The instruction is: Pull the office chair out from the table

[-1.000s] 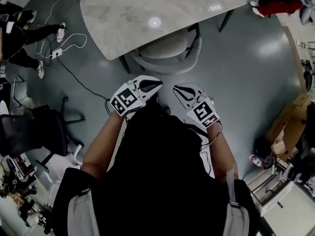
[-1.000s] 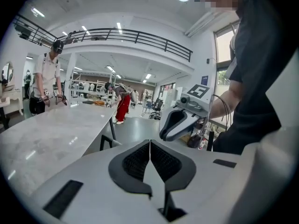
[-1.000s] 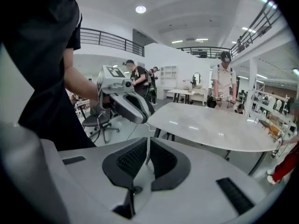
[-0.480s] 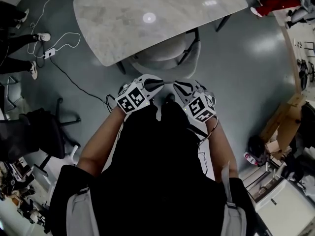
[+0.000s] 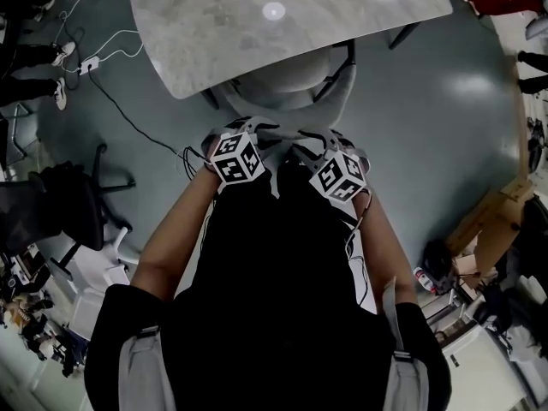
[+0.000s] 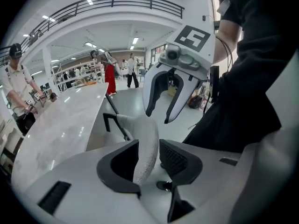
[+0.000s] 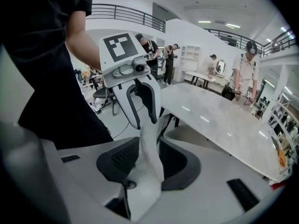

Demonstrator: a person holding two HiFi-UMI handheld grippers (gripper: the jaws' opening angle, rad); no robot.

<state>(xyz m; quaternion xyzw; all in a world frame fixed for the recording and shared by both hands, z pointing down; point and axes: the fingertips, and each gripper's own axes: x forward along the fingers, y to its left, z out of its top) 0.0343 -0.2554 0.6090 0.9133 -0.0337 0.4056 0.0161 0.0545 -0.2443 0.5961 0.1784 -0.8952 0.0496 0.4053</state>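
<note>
A light-grey office chair [image 5: 282, 101] stands tucked under the marble table [image 5: 223, 32], its curved back toward me. Both grippers straddle the top edge of that back. My left gripper [image 5: 257, 133] has its jaws opening, and the chair back [image 6: 147, 146] stands between its pads with a gap on one side. My right gripper [image 5: 312, 137] is a hand's width to the right, jaws also opening, with the chair back [image 7: 150, 153] rising between its pads. In each gripper view the other gripper [image 6: 159, 116] [image 7: 140, 120] hangs over the same edge. The chair's base is hidden.
A black office chair [image 5: 60, 217] stands at the left. White cables and a power strip [image 5: 90, 58] lie on the floor near people's feet. Cardboard boxes [image 5: 492, 217] sit at the right. People stand along the table's far side [image 7: 245, 76].
Both grippers were shut and held close to my body. They have dropped forward onto the chair back's top edge, and both jaws have opened astride it.
</note>
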